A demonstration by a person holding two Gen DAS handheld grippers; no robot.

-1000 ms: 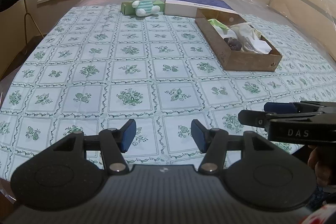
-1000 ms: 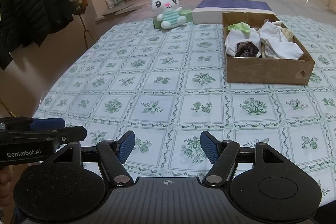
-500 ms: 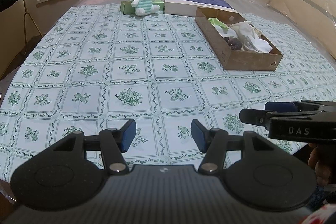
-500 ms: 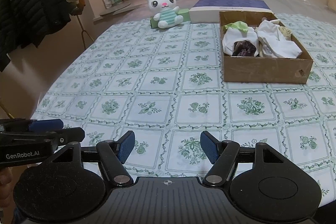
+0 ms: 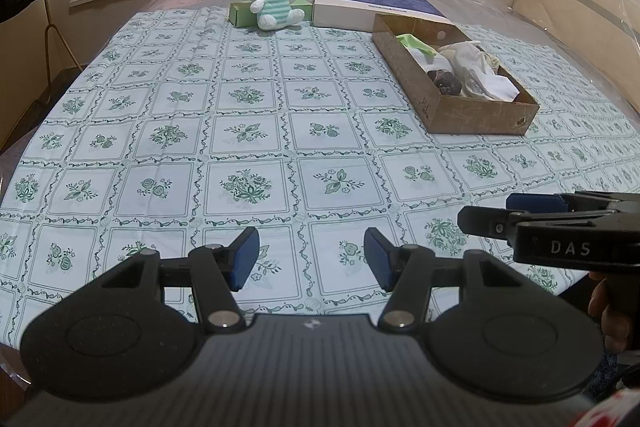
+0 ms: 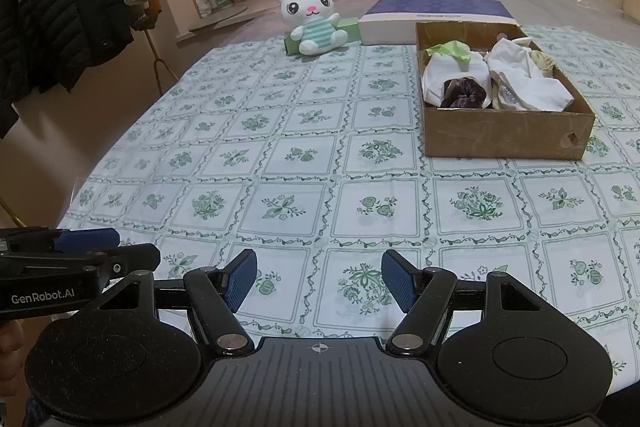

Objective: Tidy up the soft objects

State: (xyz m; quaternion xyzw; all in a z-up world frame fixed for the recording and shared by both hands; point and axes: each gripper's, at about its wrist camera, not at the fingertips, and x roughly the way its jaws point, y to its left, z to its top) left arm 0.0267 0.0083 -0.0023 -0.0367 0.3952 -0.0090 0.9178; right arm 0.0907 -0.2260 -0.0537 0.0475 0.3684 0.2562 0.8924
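Currently two grippers, both with jaws apart and nothing between them: left gripper (image 5: pixel 311 259) and right gripper (image 6: pixel 319 279) hang side by side over the near edge of the tablecloth (image 5: pixel 248 131), blue pads clear of the cloth. Each one shows in the other's view, left gripper at the left edge of the right wrist view (image 6: pixel 86 255), right gripper at the right edge of the left wrist view (image 5: pixel 532 217), with part of a hand (image 5: pixel 608 315) under it. One cardboard box (image 6: pixel 504 137) sits well ahead and to the right, open-topped, long side running away from the grippers. Soft items are piled inside it: one dark purple-brown scrunched piece (image 6: pixel 464 93) near the front, lying on one white folded cloth (image 6: pixel 438 75); one light green piece (image 6: pixel 450 49) at the back left; one more white cloth bundle (image 6: pixel 528 79) on the right side; something beige (image 6: pixel 542 61) behind it, too crumpled to tell. One white plush bunny (image 6: pixel 314 21), striped teal-and-white body, pink nose, sits upright at the far end of the cloth, leaning against one green carton (image 6: pixel 348 27). One flat blue-and-white box (image 6: pixel 436 13) lies just right of the carton and touches the back of the cardboard box. Left background: one rack with dark jackets (image 6: pixel 52 3) plus one white one.
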